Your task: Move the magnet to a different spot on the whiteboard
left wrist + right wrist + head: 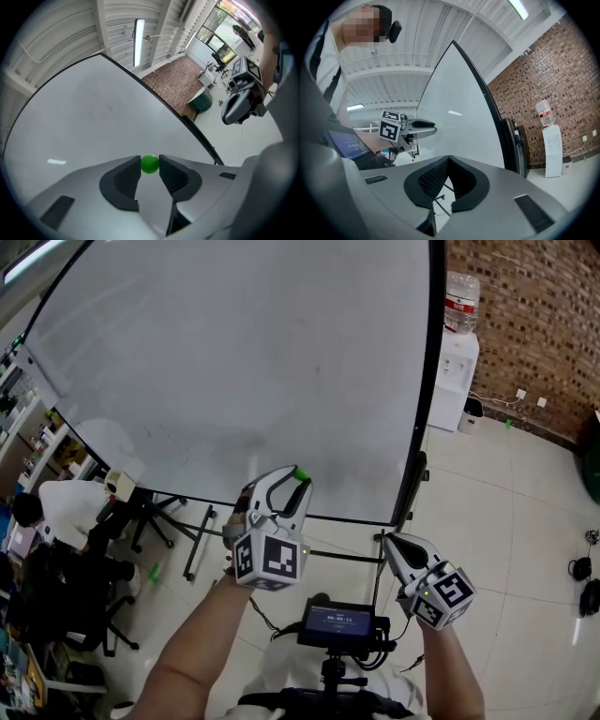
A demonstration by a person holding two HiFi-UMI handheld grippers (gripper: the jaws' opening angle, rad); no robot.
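Tongs on the left gripper (pixel 296 480) are clamped on the small green magnet (pixel 149 164), close to the low edge of the whiteboard (pixel 234 362). I cannot tell if the magnet touches the board. The right gripper (pixel 387 538) is nearer and to the right, its tongs pressed together on nothing.

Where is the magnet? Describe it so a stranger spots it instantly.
Start at the big whiteboard and drop to its lower edge, where the left gripper points at it. Pinched between that gripper's tips is the magnet, a small round bead, bright green against white and black.
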